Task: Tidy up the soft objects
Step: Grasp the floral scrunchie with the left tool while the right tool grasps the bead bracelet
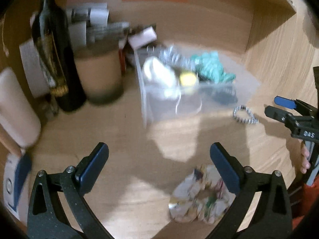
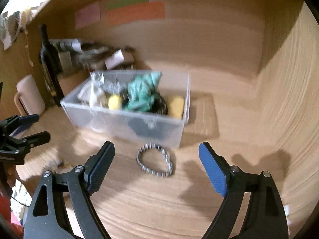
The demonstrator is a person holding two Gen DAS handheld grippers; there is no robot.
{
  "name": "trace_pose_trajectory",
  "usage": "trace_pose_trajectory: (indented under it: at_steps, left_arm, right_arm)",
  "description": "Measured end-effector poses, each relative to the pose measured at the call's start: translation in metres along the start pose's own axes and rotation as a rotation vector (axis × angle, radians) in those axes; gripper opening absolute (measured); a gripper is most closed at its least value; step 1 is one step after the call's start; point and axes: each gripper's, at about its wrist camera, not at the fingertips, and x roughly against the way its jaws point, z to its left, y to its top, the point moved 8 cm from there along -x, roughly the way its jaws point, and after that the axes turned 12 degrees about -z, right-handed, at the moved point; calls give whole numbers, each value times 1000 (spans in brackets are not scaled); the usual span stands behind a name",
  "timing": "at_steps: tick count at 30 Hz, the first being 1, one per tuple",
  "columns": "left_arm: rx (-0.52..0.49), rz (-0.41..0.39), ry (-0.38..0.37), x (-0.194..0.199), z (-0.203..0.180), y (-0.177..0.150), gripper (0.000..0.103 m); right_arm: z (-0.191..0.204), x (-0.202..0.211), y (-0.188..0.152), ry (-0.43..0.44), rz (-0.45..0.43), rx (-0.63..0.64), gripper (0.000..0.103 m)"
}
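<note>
clear bin (image 2: 127, 119) already holds several soft items; striped scrunchie (image 2: 154, 160) and patterned cloth (image 1: 199, 195) remain on tabletop (image 2: 159, 199); left tongs (image 1: 159, 165) and right tongs (image 2: 156, 165) both open, empty.

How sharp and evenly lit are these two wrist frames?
Left wrist view: motion blur smears the clear bin and dark bottle; the left claw stays crisp, with dark shadows across the wooden surface. Right wrist view: bin contents blurred, striped scrunchie fairly readable, right claw sharp, fisheye bending the walls.
</note>
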Motion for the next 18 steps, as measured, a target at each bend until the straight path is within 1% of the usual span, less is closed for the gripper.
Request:
trace_pose_trajectory:
  at_steps: [2,4,8,10,12,13,14,15,16,18]
  left_arm:
    - [10,41,-10,-3,2,-14,103]
    - [-3,65,-10,-3,0,-25,103]
    - [-29,97,-10,-5,-3,-39,103]
    - [-33,108,-22,-6,-5,-43,103]
    - [-46,111,-28,-7,-8,-45,103]
    - [-54,108,-30,-8,-9,-45,103]
    - [-59,104,-31,-8,-9,-45,100]
    - [-62,102,-32,-8,-10,-44,92]
    - [-71,104,-40,-10,-11,-44,90]
    - [-86,91,-46,-10,-14,-41,77]
  right_arm:
    - [-3,-8,-13,-3,39,-7,85]
    - [-4,-16,-21,-7,70,-11,83]
    - [-4,-32,-34,6,136,-23,82]
    - [-2,-39,-37,19,161,-26,77]
    - [0,-44,-41,26,182,-27,63]
    - [1,-47,-43,27,193,-24,60]
    - [2,-50,-44,23,203,-19,56]
    - [3,-51,-43,14,199,-7,52]
    - [4,-52,-43,16,202,-3,50]
    - [6,-52,-43,19,202,5,44]
